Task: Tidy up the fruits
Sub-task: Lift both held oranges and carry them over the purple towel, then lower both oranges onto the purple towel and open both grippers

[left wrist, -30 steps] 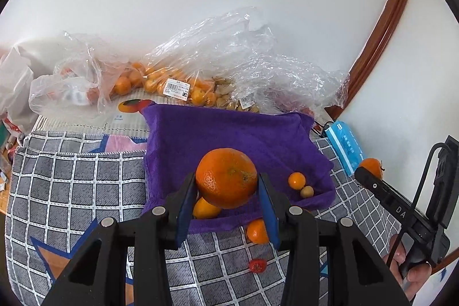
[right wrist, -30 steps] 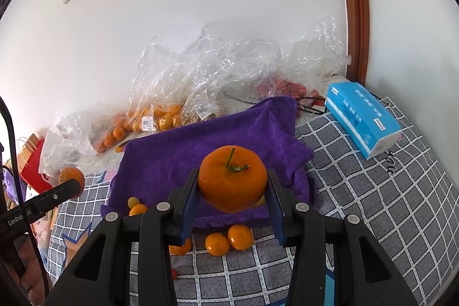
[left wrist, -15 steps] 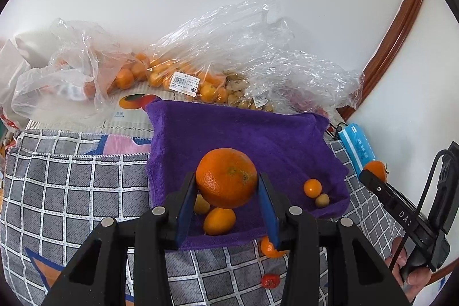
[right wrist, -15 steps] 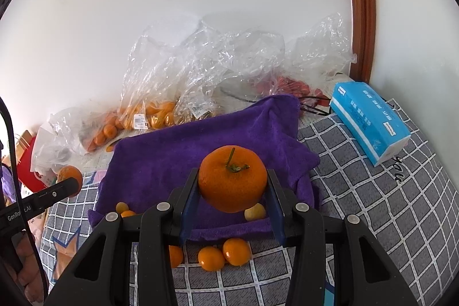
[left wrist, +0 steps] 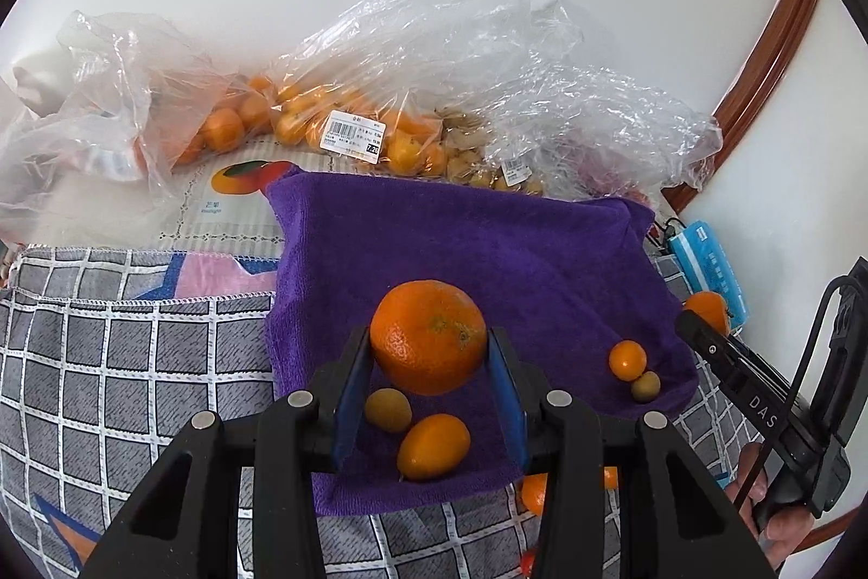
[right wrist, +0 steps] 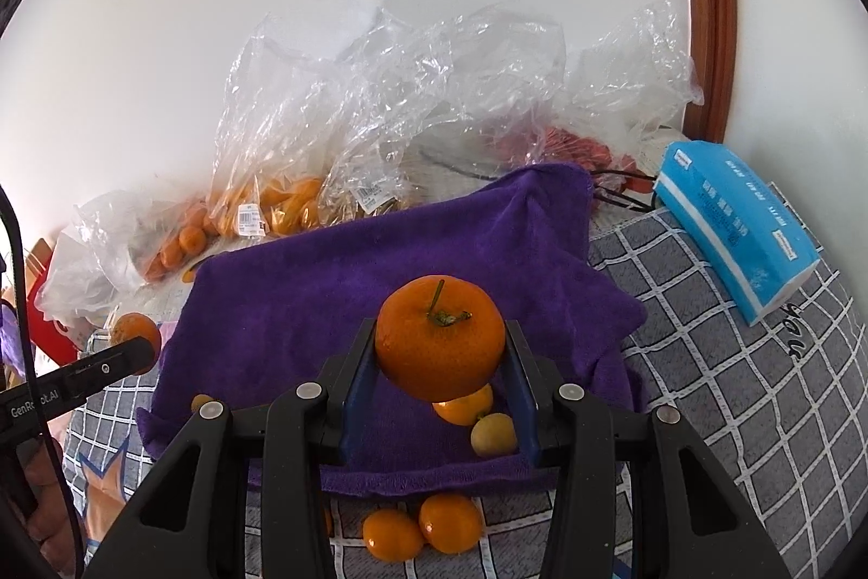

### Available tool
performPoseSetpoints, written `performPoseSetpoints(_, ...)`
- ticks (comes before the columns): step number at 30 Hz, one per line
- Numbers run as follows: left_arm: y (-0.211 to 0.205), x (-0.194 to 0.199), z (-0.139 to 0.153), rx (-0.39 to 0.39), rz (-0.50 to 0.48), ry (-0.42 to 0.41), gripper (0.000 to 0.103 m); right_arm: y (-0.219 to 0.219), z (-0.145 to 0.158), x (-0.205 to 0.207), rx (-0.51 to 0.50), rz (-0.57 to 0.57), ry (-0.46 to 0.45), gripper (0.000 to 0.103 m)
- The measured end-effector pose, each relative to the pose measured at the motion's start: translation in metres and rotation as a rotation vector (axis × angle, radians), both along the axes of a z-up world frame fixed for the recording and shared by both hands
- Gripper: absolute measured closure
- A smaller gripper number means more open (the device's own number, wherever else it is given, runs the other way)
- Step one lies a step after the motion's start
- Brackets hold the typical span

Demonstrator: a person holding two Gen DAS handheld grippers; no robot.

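Two hand-held grippers each pinch a mandarin above a purple towel [left wrist: 488, 253]: the left gripper [left wrist: 428, 394] clamps a stemless mandarin [left wrist: 428, 335], the right gripper [right wrist: 439, 389] a stemmed mandarin [right wrist: 438, 343]. Small kumquats [left wrist: 433, 446] lie on the towel just below the blue pads [left wrist: 350, 394]; bagged fruit [left wrist: 336, 128] sits beyond.

Two large oranges [left wrist: 428, 336] [right wrist: 439, 344] hang above the purple towel [left wrist: 488, 242], small kumquats [left wrist: 432, 446] scattered below.
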State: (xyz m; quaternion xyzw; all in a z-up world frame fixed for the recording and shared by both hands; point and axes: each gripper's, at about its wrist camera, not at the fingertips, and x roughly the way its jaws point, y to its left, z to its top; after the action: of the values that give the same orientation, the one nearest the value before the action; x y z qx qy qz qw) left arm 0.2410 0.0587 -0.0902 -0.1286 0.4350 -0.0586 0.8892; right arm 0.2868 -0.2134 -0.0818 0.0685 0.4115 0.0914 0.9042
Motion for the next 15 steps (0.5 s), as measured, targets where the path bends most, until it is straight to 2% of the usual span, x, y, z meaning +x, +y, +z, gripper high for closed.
performPoseSetpoints(8,0.016,0.010,-0.010,-0.004,0.028,0.012,0.063,0.000,-0.012,0.018,-0.038,0.000,-0.009,0.060)
performPoseSetpoints(15,0.030,0.021,-0.016,-0.053,0.051,0.012,0.063,0.000,-0.020,0.031,-0.056,-0.004,-0.019,0.060)
